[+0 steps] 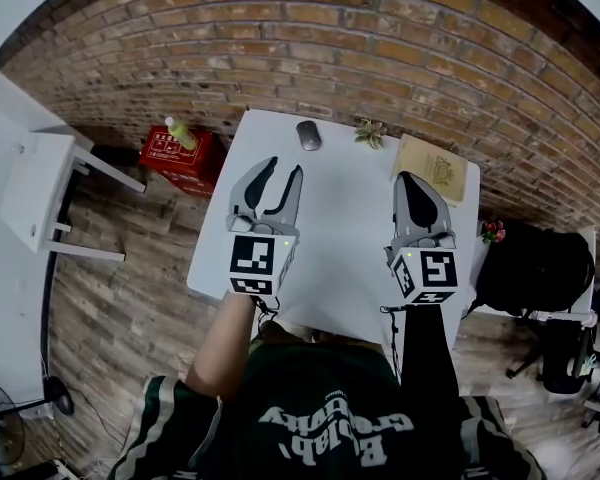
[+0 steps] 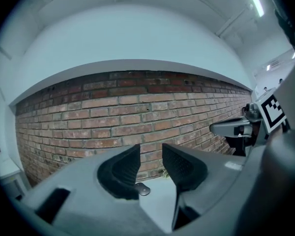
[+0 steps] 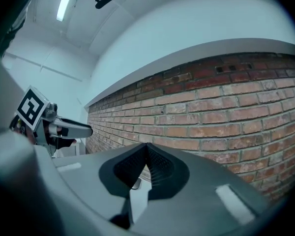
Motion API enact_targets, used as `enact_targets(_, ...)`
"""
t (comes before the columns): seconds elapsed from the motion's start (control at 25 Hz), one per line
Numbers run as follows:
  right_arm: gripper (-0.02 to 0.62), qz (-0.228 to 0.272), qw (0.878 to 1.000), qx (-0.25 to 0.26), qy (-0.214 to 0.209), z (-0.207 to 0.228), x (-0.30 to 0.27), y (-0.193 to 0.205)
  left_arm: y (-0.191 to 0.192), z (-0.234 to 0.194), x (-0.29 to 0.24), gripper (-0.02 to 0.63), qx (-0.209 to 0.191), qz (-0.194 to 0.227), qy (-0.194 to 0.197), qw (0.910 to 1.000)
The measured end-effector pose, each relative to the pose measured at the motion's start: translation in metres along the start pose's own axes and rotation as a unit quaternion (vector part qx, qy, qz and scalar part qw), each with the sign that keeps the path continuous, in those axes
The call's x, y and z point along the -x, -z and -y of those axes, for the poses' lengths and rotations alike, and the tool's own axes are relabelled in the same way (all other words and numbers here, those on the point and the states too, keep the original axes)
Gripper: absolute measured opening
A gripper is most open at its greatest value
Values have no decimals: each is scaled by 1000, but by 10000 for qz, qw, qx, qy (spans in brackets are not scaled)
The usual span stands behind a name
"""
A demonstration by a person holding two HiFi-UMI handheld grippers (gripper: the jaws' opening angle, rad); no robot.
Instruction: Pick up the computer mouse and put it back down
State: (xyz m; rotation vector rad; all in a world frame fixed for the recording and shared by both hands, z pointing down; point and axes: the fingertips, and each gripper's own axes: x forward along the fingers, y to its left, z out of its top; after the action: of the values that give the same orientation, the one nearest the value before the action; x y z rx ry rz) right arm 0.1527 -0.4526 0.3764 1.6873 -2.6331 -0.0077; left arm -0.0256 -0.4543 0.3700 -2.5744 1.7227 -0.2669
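the computer mouse (image 1: 309, 135) lies untouched near the white table's (image 1: 340, 228) far edge, just ahead of the left gripper (image 1: 284, 166), whose jaws stand partly apart and empty, seemingly readied for it; the right gripper (image 1: 406, 178), pinched shut on nothing, hangs well aside.
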Motion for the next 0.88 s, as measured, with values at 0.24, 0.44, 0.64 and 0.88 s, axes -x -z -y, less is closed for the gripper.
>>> enact_targets(0.24, 14, -155, 9998, -104, -24, 8, -20, 20, 21, 2, -36, 158, 66, -220, -21, 9997)
enact_targets(0.44, 14, -264, 9996, -134, 38, 13, -35, 37, 47, -15, -67, 183, 130, -463, -265, 9985)
enact_targets(0.64, 14, -443, 9989, -158, 54, 10, -52, 55, 85, -37, -105, 204, 560, -825, -392, 9942)
enact_targets(0.88, 14, -570, 9981, -240, 76, 9, -76, 62, 144, -67, -160, 283, 941, -1533, -599, 9819)
